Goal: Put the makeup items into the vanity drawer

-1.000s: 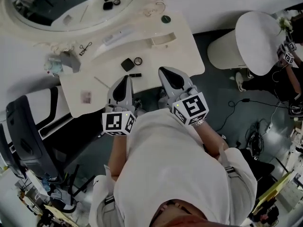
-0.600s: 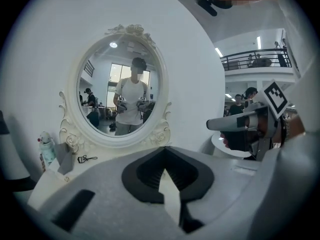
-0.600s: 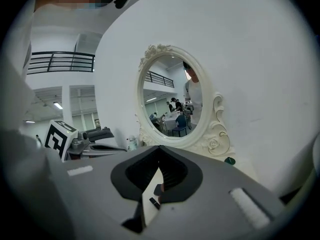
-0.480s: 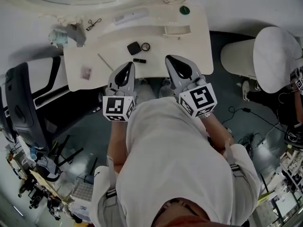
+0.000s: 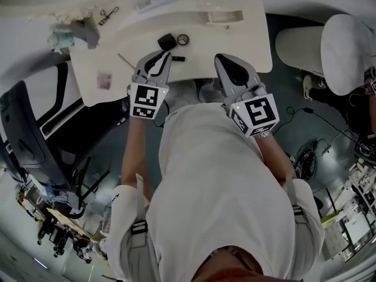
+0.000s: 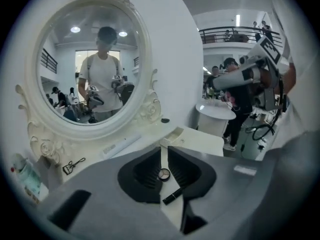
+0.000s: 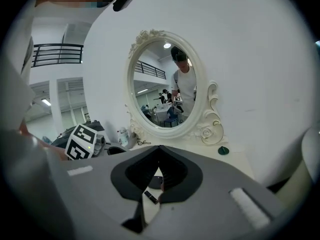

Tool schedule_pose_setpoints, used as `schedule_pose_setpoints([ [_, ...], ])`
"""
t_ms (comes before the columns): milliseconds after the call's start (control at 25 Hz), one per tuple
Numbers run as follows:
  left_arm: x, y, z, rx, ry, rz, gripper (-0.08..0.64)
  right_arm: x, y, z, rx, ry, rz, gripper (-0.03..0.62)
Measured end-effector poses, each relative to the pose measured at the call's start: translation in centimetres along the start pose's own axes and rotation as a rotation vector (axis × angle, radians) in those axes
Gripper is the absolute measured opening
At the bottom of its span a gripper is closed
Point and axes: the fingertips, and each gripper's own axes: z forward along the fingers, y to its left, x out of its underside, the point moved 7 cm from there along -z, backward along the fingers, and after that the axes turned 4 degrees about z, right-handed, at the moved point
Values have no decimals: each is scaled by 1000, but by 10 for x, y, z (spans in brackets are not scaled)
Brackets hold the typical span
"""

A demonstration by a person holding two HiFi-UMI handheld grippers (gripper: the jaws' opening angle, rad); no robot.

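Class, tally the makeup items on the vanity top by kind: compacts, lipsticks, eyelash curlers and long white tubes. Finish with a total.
Compacts: 2 (square compact, round compact)
Lipstick: 1
Eyelash curler: 1
Long white tube: 1
Total: 5

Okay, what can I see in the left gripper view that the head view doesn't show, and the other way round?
Only the left gripper view: the person's reflection in the oval mirror, and the balcony rail in the hall behind. Only the head view: the black square compact, the thin stick and the black chair. Both: the round compact, the black lipstick tube, the eyelash curler and the cream vanity top.
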Motion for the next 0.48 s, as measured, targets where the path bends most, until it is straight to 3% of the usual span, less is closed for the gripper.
schedule_pose_setpoints([
  [200, 34, 8, 37, 191, 121, 153, 63, -5, 2, 6, 82, -2, 1, 8],
  [480, 83, -8, 80, 505, 314, 456, 109, -6, 10, 17, 175, -11, 23, 8],
])
